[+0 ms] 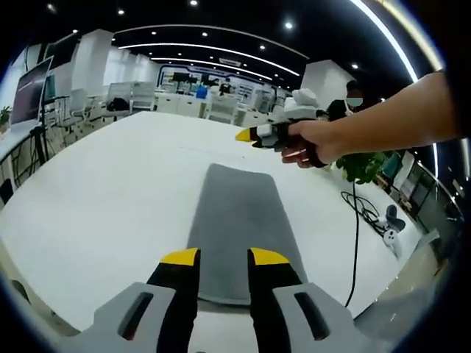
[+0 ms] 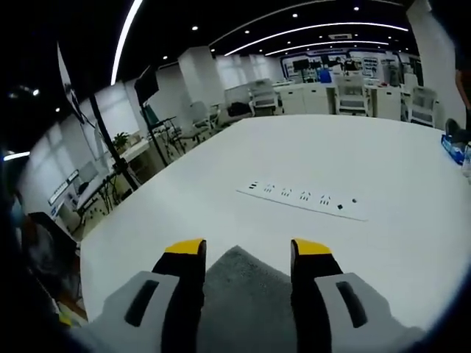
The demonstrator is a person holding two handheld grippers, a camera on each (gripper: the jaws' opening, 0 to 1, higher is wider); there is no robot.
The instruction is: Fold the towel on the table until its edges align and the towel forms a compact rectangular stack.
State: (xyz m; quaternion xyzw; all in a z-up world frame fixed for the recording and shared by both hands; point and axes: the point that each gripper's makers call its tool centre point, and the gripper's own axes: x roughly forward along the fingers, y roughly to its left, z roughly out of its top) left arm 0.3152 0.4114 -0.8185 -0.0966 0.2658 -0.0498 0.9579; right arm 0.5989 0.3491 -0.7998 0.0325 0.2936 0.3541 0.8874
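White table [image 1: 96, 198] in an open office: the grey towel [image 1: 239, 228], folded to 1 long strip, lies just ahead of my left gripper [image 1: 224, 257], jaws apart, empty. My right gripper [image 2: 246, 250] is likewise released. Soft, limp cloth; I'd pinch the near corners.

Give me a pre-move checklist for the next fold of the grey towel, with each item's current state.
1. Towel lies flat on the table as a long strip: ok.
2. Compact rectangular stack reached: not ok, one long strip.
3. Left gripper open, over the near end: ok.
4. Right gripper open, a towel corner between its jaws, ungripped: ok.
5. Long edges aligned: cannot tell, underside layers hidden.
6. Power strip clear of towel: ok.
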